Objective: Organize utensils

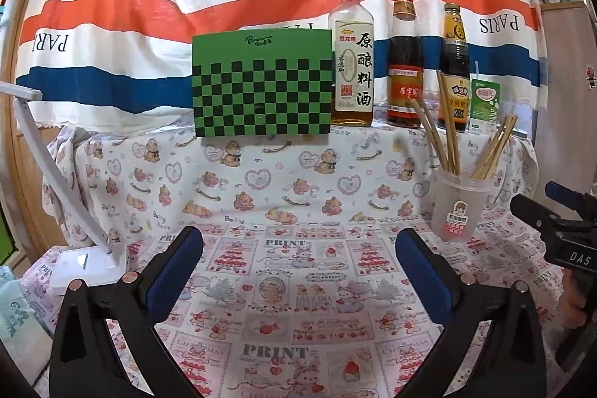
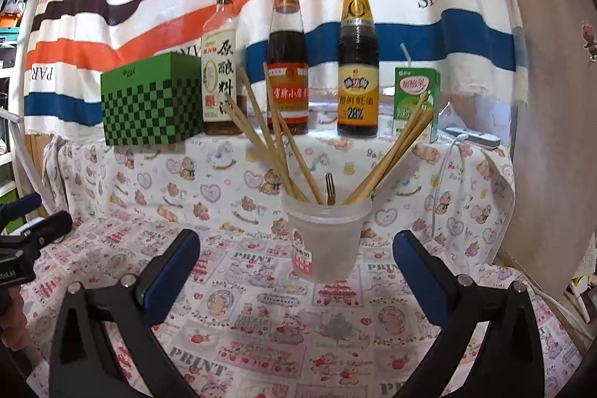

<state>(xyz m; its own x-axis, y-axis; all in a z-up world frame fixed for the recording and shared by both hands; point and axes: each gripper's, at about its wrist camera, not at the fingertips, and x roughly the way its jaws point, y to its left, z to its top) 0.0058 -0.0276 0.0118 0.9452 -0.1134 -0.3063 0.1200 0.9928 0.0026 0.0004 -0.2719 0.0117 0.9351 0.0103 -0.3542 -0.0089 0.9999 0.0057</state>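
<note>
- The bench [image 2: 261, 323] I'm working over wears a printed cloth, and a frosted plastic cup [image 2: 324, 241] stands on it; I place everything else by that cup.
- Behind the cup and to its left sits a green checkered box [image 2: 153, 103].
- Directly behind the cup I count 3 bottles [image 2: 286, 62] in a row, with a green milk carton [image 2: 416, 99] behind it to the right.
- My right claw [image 2: 296, 267] hangs released just in front of the cup, grasping nothing.
- My left claw [image 1: 298, 260] is released too, off to the cup's left.
- Inside the cup, wooden chopsticks [image 2: 276, 144] lean outward in 2 bunches, and a fork [image 2: 330, 189] stands upright between them.
</note>
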